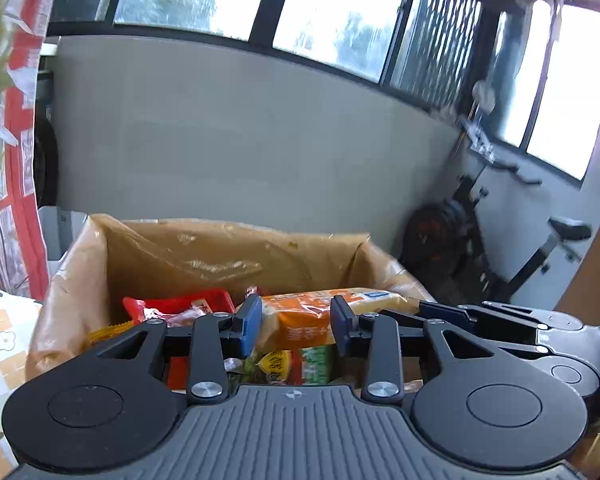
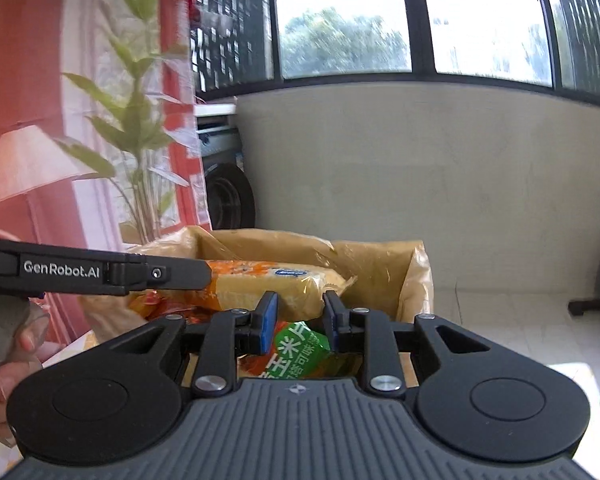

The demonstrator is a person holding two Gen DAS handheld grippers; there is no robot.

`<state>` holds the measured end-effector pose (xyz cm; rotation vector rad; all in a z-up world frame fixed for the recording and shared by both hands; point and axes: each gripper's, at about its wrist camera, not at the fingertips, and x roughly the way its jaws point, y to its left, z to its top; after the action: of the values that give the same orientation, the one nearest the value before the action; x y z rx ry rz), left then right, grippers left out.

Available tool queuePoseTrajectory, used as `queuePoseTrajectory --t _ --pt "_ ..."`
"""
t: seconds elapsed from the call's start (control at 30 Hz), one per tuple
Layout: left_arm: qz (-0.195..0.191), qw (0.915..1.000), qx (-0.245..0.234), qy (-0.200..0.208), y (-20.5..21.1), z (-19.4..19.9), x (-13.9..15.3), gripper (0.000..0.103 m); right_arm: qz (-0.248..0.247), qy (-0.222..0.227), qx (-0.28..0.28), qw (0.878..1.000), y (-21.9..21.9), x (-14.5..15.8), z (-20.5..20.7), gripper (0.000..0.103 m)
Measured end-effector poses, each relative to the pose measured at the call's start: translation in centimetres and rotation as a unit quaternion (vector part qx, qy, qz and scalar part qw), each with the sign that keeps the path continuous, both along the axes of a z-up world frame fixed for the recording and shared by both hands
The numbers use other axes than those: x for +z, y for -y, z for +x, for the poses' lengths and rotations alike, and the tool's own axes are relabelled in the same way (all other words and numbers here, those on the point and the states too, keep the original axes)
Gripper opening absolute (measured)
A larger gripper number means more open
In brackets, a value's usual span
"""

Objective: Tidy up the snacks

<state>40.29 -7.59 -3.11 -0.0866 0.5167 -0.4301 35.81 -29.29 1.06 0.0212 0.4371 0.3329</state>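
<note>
Partly hidden, snack packets crowd one lined box (image 1: 228, 252): orange pack (image 1: 300, 320) on top, red pack (image 1: 180, 306), green pack (image 2: 300, 348) beneath. Left hand-held gripper (image 1: 296, 326) and right hand-held gripper (image 2: 298, 320) both spread, empty.

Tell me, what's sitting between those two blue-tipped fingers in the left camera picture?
In the left wrist view, the orange snack packet shows in the gap of the left gripper, lying in the lined box. The fingers stand apart; whether they touch it is unclear.
</note>
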Motion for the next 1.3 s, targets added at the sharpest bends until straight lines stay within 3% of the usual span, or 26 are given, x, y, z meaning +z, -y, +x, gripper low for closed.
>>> queuePoseTrajectory --t 0.07,0.1,0.2,0.27,0.47,0.53,0.7,0.9,1.13,1.3 --pt "0.032 0.9994 0.014 0.008 0.6 0.0 0.0 0.042 -0.014 -0.017 -0.017 1.0 -0.1 -0.5 0.9 0.03" --pt "0.045 0.9987 0.019 0.013 0.9 -0.2 0.0 0.049 -0.018 -0.021 -0.018 0.999 0.0 -0.6 1.0 0.032" --pt "0.055 0.9978 0.025 0.027 0.5 -1.3 0.1 0.069 -0.02 -0.02 -0.017 0.999 0.7 -0.5 0.3 0.053" --pt "0.051 0.9978 0.032 0.026 0.1 -1.9 0.5 0.074 -0.019 -0.015 -0.023 0.999 1.3 -0.2 -0.5 0.07" --pt "0.07 0.9944 0.056 0.057 -0.8 -4.4 2.9 0.088 0.01 -0.002 -0.037 0.999 2.6 2.2 -3.3 0.088" --pt "0.073 0.9936 0.061 0.061 -1.1 -5.6 3.8 0.093 0.019 0.002 -0.041 0.999 2.9 3.1 -4.6 0.092" --pt "0.098 0.9906 0.066 0.07 -1.7 -8.8 5.6 0.093 0.023 0.019 -0.063 0.998 3.0 5.0 -7.8 0.097" --pt "0.139 0.9782 0.105 0.113 -2.0 -13.4 7.8 0.094 0.025 0.024 -0.09 0.995 2.3 6.1 -11.4 0.1" --pt "0.112 0.9813 0.101 0.119 -3.0 -17.3 9.6 0.095 0.036 0.03 -0.084 0.995 0.9 7.4 -14.8 0.103" --pt "0.118 0.9775 0.109 0.137 -3.5 -20.0 10.4 0.095 0.035 0.033 -0.087 0.995 -0.1 8.2 -16.7 0.103"
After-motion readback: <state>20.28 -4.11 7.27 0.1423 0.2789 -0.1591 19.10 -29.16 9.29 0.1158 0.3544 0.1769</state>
